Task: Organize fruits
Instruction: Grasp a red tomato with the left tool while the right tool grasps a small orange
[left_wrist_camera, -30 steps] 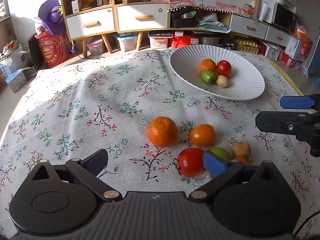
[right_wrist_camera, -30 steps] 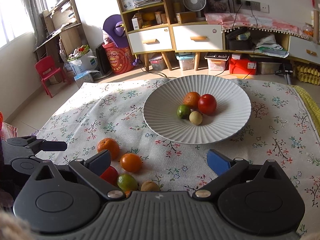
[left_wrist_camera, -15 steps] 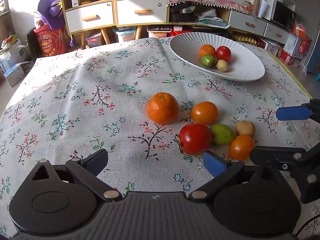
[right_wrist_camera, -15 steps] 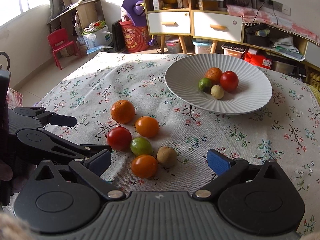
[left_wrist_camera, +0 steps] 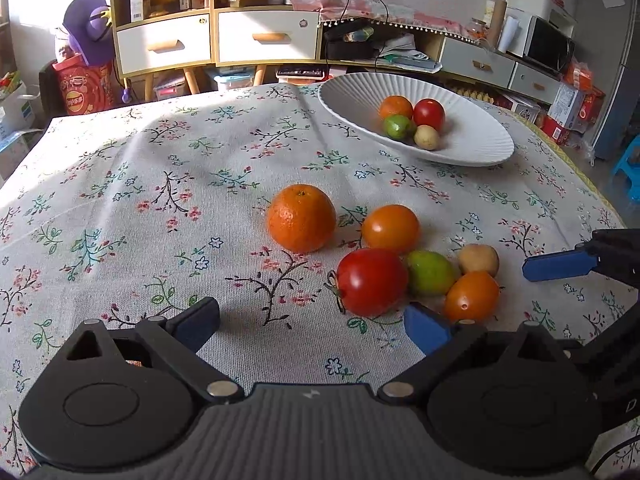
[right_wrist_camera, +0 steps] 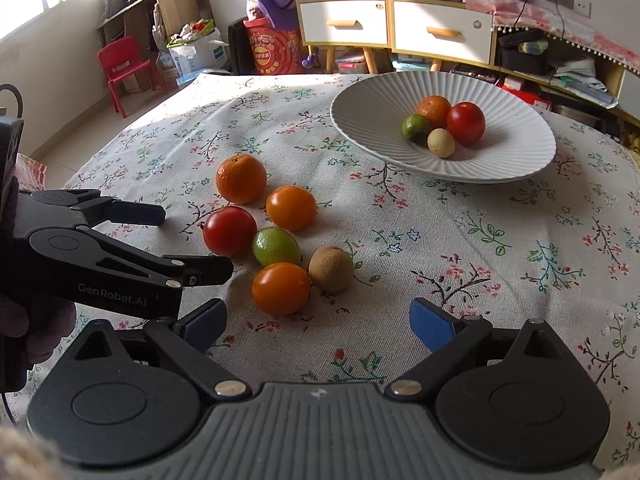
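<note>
Right wrist view: four fruits sit in the white plate (right_wrist_camera: 520, 160) at one o'clock, six loose fruits (right_wrist_camera: 280, 236) wait on the table (right_wrist_camera: 480, 240) at eleven. Right gripper (right_wrist_camera: 316, 326) and left gripper (right_wrist_camera: 192, 240) jaws both gape wide, empty-handed.

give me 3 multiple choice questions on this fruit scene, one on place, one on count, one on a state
1. Where is the small pale fruit in the plate?
A. on the near side of the pile
B. under the plate
C. on the cloth

2. How many fruits lie on the cloth?
A. three
B. six
C. nine

3. How is the right tool?
A. shut on a tomato
B. open, holding nothing
C. shut on the plate

Key:
1 A, the pale fruit sits nearest in the plate.
2 B, six show beside the big orange.
3 B, the right tool has spread fingers.
</note>
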Available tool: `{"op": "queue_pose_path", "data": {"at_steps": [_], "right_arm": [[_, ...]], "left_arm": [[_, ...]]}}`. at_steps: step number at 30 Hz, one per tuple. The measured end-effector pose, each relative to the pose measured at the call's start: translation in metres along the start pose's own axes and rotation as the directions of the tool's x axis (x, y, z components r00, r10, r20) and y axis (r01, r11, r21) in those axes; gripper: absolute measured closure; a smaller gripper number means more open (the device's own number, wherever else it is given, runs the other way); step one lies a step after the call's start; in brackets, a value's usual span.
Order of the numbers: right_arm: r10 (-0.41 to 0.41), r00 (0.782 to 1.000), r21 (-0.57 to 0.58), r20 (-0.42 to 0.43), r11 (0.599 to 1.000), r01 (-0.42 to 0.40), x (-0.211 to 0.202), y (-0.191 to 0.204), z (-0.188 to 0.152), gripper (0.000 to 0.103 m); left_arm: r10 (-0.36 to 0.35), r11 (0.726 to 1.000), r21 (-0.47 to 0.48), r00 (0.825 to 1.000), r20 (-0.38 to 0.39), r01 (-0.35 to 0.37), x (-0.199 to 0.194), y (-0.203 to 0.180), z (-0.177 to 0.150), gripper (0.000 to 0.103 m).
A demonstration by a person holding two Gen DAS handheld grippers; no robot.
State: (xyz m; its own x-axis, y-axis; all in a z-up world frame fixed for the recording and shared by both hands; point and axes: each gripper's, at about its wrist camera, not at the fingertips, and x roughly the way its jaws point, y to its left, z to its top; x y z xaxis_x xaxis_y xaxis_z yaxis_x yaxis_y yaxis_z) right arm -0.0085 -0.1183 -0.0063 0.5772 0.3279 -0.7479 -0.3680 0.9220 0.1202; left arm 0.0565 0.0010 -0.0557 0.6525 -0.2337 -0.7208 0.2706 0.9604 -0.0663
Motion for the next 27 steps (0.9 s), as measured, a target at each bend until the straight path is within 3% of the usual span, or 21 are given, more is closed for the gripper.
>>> {"op": "queue_pose_path", "data": {"at_steps": [7,21,27], "right_arm": [[0.031,1.000,-0.029,0.000,0.999,-0.031,-0.0011,0.0068,-0.0017,0.026],[0.047,0.999,-0.016,0.015,0.999,-0.047,-0.0002,0.0073,0.0031,0.047],[0.064,0.998,-0.014,0.010,0.998,-0.064,0.0008,0.0083,0.0047,0.057]], "left_arm": [[-0.044,0.999,0.017,0.999,0.030,0.044,0.0020,-0.0049,0.0044,0.018],[-0.097,0.995,0.033,0.995,0.023,0.096,0.0000,-0.0104,0.0060,0.050],[-0.099,0.995,0.021,0.995,0.017,0.098,-0.0007,-0.0099,0.0062,0.054]]}}
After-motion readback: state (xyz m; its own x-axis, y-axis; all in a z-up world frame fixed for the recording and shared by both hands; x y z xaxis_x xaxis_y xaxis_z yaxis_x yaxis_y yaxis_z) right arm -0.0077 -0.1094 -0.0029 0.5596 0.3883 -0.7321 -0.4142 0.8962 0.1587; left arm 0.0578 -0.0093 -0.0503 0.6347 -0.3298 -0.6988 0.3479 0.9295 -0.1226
